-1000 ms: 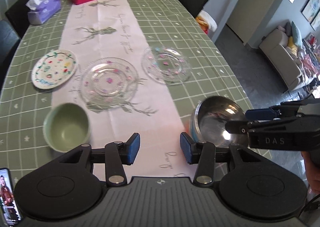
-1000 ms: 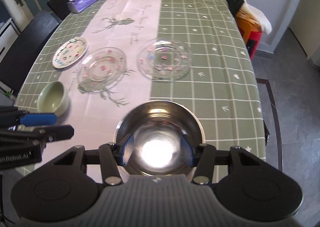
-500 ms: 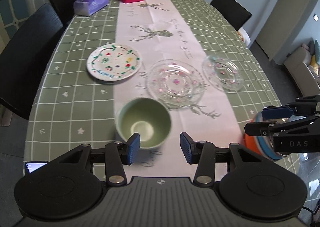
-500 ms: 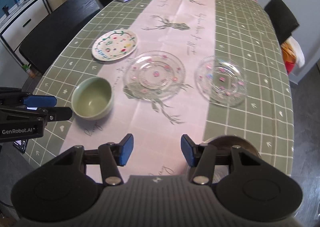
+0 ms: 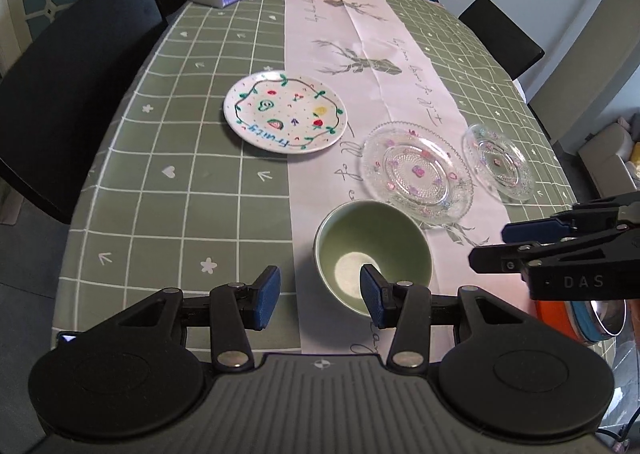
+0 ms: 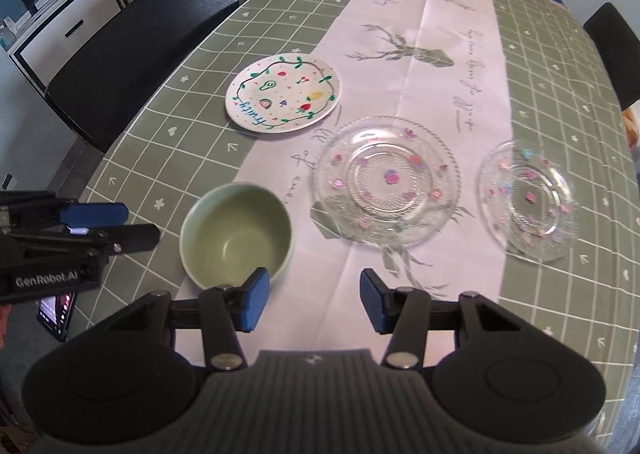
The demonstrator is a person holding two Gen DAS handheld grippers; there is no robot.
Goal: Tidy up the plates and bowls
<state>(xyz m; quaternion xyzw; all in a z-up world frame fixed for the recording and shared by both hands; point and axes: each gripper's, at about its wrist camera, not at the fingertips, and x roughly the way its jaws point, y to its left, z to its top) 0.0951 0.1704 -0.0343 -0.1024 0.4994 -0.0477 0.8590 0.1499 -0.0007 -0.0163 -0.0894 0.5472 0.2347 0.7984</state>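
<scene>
Both my claws are hanging open and empty: left gripper [image 5: 316, 296] beside the green bowl [image 5: 373, 256], right gripper [image 6: 314, 302], jaws just narrowing, near the glass plate [image 6: 386, 197].

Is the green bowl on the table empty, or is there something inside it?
Empty. The green bowl stands upright on the table runner, and both views show its bare inside down to the bottom.
</scene>
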